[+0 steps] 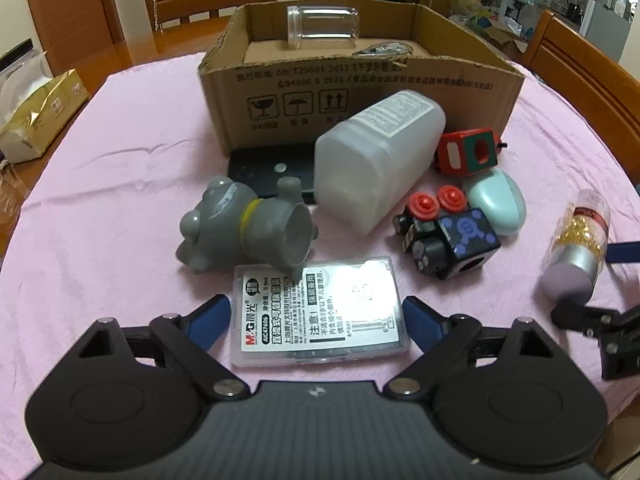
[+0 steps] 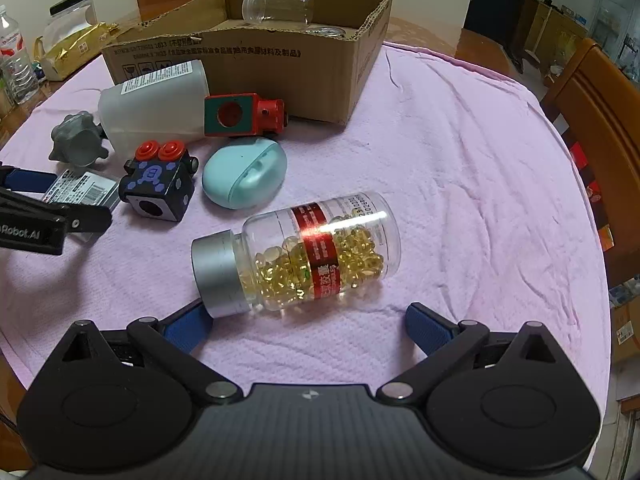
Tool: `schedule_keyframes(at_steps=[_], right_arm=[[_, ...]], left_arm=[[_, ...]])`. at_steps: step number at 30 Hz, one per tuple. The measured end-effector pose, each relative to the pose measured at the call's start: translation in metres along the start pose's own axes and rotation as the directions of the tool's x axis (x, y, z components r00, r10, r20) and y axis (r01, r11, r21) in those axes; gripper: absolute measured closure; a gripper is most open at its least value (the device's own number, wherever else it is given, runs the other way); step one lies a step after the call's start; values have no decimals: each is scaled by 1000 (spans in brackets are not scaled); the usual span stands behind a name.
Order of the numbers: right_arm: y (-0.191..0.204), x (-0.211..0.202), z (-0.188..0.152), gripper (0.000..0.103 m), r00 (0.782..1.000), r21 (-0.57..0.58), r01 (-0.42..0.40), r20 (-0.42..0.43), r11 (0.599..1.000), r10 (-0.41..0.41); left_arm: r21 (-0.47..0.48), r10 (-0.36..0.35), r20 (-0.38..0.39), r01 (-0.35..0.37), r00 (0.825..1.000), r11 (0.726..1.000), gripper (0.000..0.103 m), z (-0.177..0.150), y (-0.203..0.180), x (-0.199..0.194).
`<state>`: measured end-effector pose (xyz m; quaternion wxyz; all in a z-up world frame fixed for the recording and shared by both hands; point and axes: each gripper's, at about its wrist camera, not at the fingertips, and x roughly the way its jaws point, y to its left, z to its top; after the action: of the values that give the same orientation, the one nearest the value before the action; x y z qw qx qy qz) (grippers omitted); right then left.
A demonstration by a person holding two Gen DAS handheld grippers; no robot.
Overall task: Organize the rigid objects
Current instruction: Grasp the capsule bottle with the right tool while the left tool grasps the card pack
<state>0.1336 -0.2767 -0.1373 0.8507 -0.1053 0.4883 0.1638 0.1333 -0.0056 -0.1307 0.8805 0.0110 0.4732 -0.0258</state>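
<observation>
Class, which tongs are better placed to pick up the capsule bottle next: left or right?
Right. The right tongs stand open around the capsule bottle; the left tongs straddle the clear flat case.

Capsule bottle (image 2: 316, 252) lying on pink cloth (image 2: 460, 160) between open right tongs (image 2: 308, 322), cardboard box (image 2: 332, 68) behind
</observation>
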Motion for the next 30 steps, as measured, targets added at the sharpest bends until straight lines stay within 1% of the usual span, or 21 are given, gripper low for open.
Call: schedule_keyframes(at_steps=[6,9,23,30], right_arm=[[0,1,1,0,1000,-4,-2,-3,1000,2],[0,1,2,0,1000,-13,-8,-5,1000,8],[-2,12,24,0,995,-144,-89,-52,986,82],[-4,17,37,0,990,-210,-130,-87,969,114]], left_arm=[[-6,6,-51,-6,999,1000,11,-20,18,-15],[-11,7,-59,-8,998,1000,11,-26,23,-20],[-45,29,-55,-31,998,998,9,-26,20,-19],[-62,40,-63,-44,997,997,5,-23,17,-16]])
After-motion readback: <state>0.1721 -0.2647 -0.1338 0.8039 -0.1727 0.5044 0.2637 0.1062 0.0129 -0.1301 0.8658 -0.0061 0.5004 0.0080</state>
